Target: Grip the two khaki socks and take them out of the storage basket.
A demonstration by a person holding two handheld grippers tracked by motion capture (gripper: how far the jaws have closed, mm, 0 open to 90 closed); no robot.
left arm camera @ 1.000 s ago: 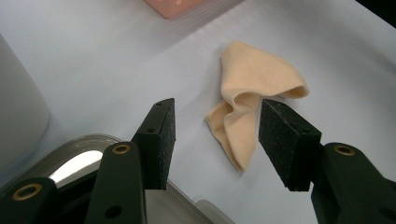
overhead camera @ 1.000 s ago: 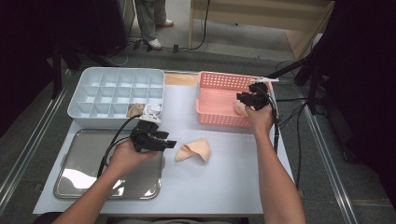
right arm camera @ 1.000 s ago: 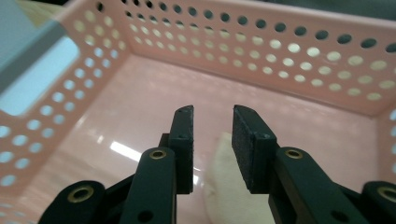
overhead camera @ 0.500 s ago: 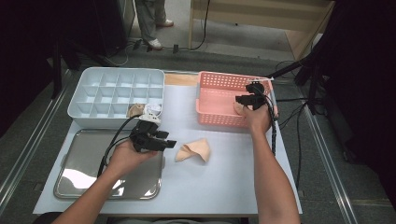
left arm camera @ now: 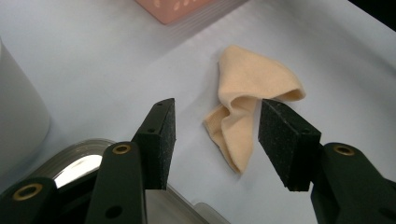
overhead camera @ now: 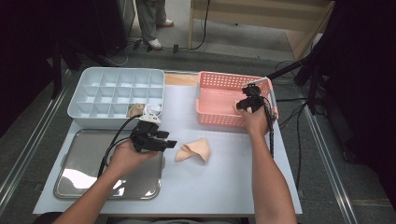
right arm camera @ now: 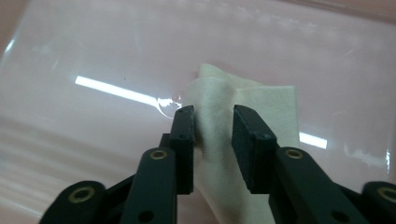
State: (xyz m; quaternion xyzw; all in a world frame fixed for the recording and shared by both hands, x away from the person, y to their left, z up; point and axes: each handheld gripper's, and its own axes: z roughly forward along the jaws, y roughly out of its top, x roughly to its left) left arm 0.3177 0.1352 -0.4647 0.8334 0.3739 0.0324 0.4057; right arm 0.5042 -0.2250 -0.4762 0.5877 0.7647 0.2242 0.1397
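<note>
A peach cloth (overhead camera: 194, 150) lies crumpled on the white table, a little right of my left gripper (overhead camera: 169, 140). In the left gripper view that cloth (left arm camera: 252, 84) sits just beyond my left gripper (left arm camera: 215, 140), which is open and holds nothing. My right gripper (overhead camera: 243, 103) reaches down into the pink basket (overhead camera: 219, 77). Its jaws have just been closing. In the right gripper view a raised fold of a cream cloth (right arm camera: 261, 100) fills the gap of my right gripper (right arm camera: 213, 126), and both pads press on it.
A pale compartment box (overhead camera: 116, 84) stands at the back left, with a beige cloth (overhead camera: 135, 110) and a white piece (overhead camera: 152, 109) in its near cells. A steel tray (overhead camera: 88, 172) lies under my left hand. A person's legs (overhead camera: 152, 18) stand beyond the table.
</note>
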